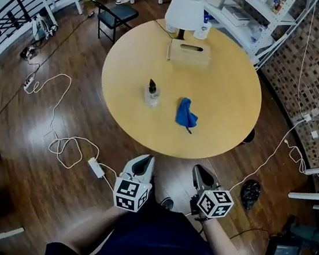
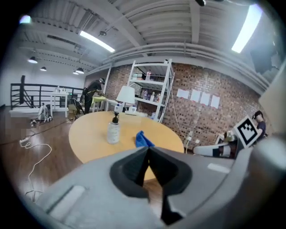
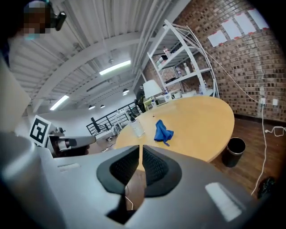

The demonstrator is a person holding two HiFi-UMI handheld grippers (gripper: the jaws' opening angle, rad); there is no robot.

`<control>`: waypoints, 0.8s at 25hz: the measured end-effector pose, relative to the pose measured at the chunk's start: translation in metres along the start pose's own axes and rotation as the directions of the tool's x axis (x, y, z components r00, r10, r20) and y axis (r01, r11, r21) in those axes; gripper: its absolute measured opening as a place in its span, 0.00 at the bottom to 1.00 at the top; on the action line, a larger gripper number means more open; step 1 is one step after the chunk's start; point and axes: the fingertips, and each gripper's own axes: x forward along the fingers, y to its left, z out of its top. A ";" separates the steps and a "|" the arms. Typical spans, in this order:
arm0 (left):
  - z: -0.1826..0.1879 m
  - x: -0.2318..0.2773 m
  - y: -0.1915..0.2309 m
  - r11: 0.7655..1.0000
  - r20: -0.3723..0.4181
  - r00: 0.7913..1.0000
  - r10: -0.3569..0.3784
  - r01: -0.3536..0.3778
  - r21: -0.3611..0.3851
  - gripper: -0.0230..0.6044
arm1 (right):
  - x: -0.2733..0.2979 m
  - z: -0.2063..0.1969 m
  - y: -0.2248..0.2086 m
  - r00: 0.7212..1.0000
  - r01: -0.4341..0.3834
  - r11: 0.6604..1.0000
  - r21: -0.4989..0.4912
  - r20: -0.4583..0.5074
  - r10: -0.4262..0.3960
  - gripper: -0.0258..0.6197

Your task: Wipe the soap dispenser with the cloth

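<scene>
A clear soap dispenser with a dark pump stands upright near the middle of the round wooden table. To its right, apart from it, lies a crumpled blue cloth. Both grippers hover off the table's near edge, over the floor. My left gripper is shut and empty; its view looks at the dispenser and cloth from a distance. My right gripper is shut with only a hairline slit, nothing between its jaws; the cloth and dispenser lie ahead.
A white lamp and a wooden tissue box stand at the table's far side. A black chair and white shelving are beyond. Cables trail across the wood floor; a black bin stands under the table's right edge.
</scene>
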 end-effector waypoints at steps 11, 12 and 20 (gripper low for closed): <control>-0.001 -0.112 -0.140 0.880 0.038 0.955 -0.294 0.255 0.402 0.04 | -0.112 -0.013 0.059 0.986 -0.088 0.984 -0.153 0.124 0.108 0.06; 0.003 -0.116 -0.143 0.882 0.054 0.949 -0.311 0.267 0.389 0.04 | -0.118 -0.004 0.068 0.983 -0.088 0.981 -0.173 0.147 0.114 0.06; 0.018 -0.133 -0.097 0.966 0.157 0.954 -0.256 0.244 0.088 0.04 | -0.112 0.022 0.141 0.961 -0.123 0.950 -0.288 0.204 0.186 0.06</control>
